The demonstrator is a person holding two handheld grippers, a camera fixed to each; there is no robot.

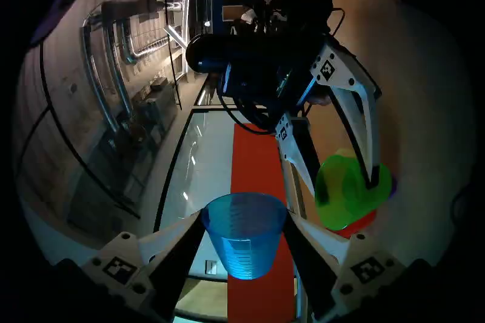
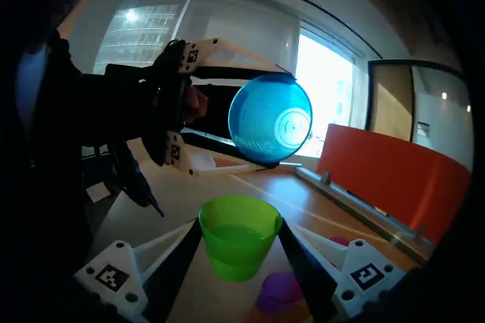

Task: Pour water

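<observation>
Glazing (image 1: 200,159) and an orange panel (image 1: 257,159) appear turned sideways in the left gripper view, which suggests a rolled tool. The left gripper (image 1: 244,220) is seen with its jaws pinching the blue cup (image 1: 245,244) at both flanks. Farther off, the right gripper (image 1: 342,180) is clamped on the green cup (image 1: 345,196).

In the right gripper view, the green cup is held upright between its own fingers above the wooden table (image 2: 182,202), and liquid appears to stand in it. The blue cup is held higher and beyond it, tipped on its side. A purple cup (image 2: 279,289) sits below.

Spillage onto the table is judged the main hazard: the two rims are apart, so a stream may fall short. Overfilling is possible if the tilt is held too long. Slippage of either smooth cup under a light pinch should also be considered.
</observation>
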